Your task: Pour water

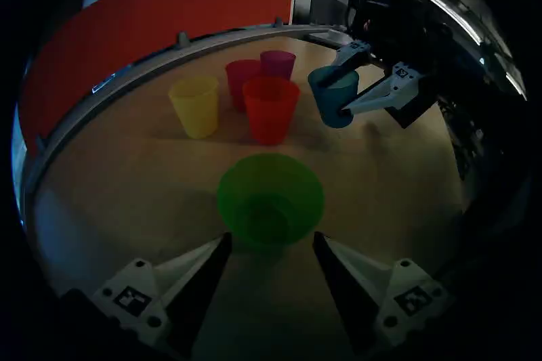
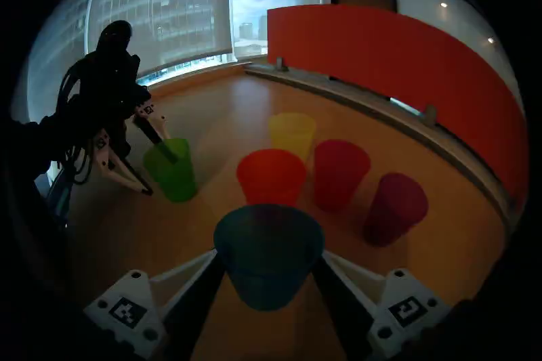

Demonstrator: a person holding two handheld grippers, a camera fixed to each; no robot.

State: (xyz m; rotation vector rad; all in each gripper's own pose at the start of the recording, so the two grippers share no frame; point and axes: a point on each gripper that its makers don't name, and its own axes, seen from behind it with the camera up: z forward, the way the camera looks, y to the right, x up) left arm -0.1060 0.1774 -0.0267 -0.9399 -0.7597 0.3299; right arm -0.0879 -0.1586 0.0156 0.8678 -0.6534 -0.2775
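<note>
**Teal cup up, green cup off to its left**

Right gripper [image 2: 269, 266] is clamped on the teal cup [image 2: 267, 252], both fingers on its walls, rim up and close to vertical. Left gripper [image 1: 271, 252] looks closed around the green cup [image 1: 269, 202], which sits low over the table [image 1: 379, 178]. From the right jaws, green lies ahead and left, well apart. The red cup [image 2: 271, 177] stands between, so the pour means swinging left. I can't tell whether there's water.
</note>
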